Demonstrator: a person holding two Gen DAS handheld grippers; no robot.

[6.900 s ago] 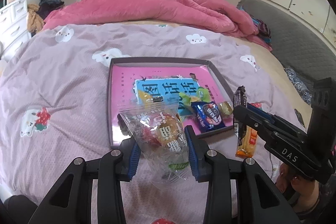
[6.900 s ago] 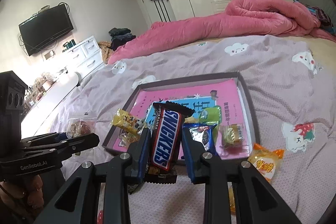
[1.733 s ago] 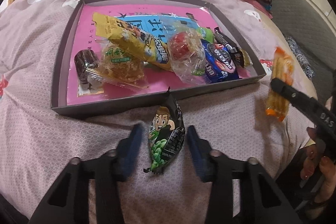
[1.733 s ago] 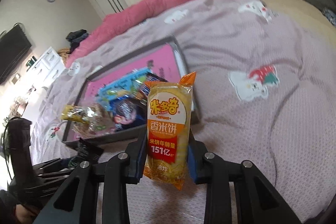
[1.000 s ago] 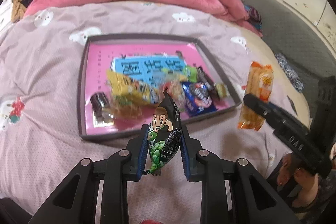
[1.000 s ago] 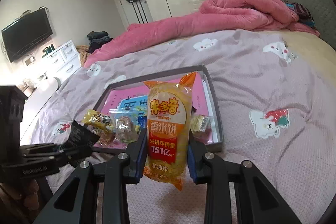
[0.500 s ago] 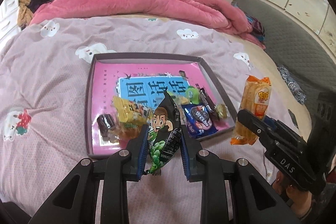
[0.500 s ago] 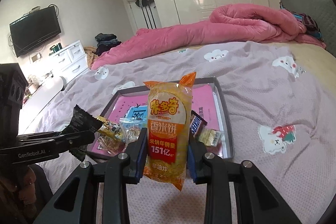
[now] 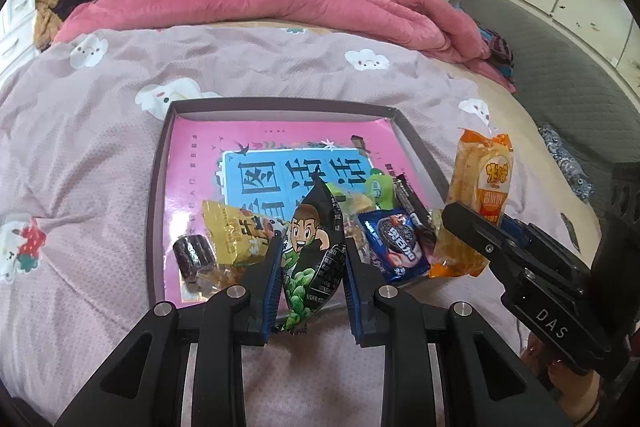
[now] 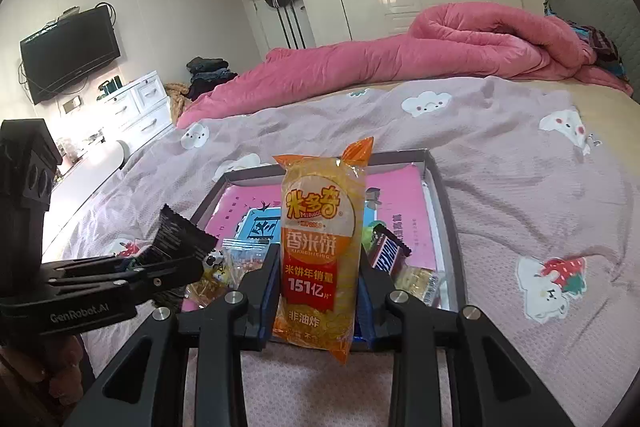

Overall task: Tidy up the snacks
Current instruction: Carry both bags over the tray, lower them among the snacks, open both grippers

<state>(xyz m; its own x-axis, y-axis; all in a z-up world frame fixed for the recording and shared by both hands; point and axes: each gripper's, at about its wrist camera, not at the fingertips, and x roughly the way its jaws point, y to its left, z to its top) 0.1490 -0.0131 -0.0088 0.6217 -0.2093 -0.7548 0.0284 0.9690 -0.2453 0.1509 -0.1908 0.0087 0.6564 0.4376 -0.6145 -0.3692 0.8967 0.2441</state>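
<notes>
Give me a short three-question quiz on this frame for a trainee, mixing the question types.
1. True or false: the left gripper is shut on the black pea snack packet.
2. What does the right gripper hold?
A. chocolate bar
B. orange rice cracker pack
C. nothing
3. Fill in: the blue cookie packet lies inside the ____.

Key: 1 true; 2 B; 3 grey tray on the bed.

A bed covered by a mauve sheet with cloud prints fills the frame — a dark shallow tray lies at centre, a rumpled pink duvet across the top.
</notes>
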